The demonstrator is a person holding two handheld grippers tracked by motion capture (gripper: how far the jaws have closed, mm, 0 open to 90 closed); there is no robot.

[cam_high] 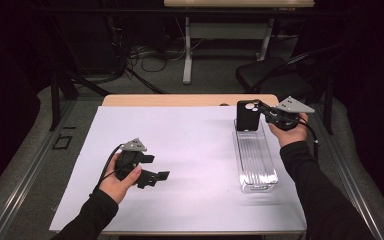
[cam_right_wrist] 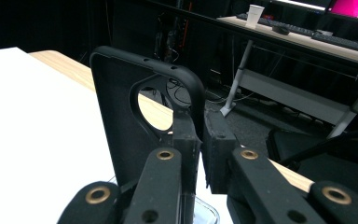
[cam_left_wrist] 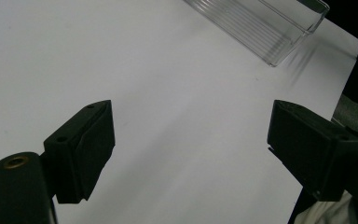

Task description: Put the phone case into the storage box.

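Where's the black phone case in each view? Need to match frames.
High view: black phone case upper right, upright at the clear tray's far end, clamped by the right gripper.
Left gripper view: not in it.
Right gripper view: centre, edge between the jaws.
Shared landmark: the clear tray.

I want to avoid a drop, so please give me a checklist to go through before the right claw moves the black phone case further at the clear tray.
1. Right claw has the phone case: ok, the jaws are shut on its side edge.
2. Grip is deep enough: cannot tell, only the thin edge sits between the jaws.
3. Case is upright: ok, it stands on end at the far end of the clear tray.
4. Tray interior free: ok, nothing lies in it.
5. Left claw out of the way: ok, it is open and holds nothing, over the white sheet, apart from the tray.
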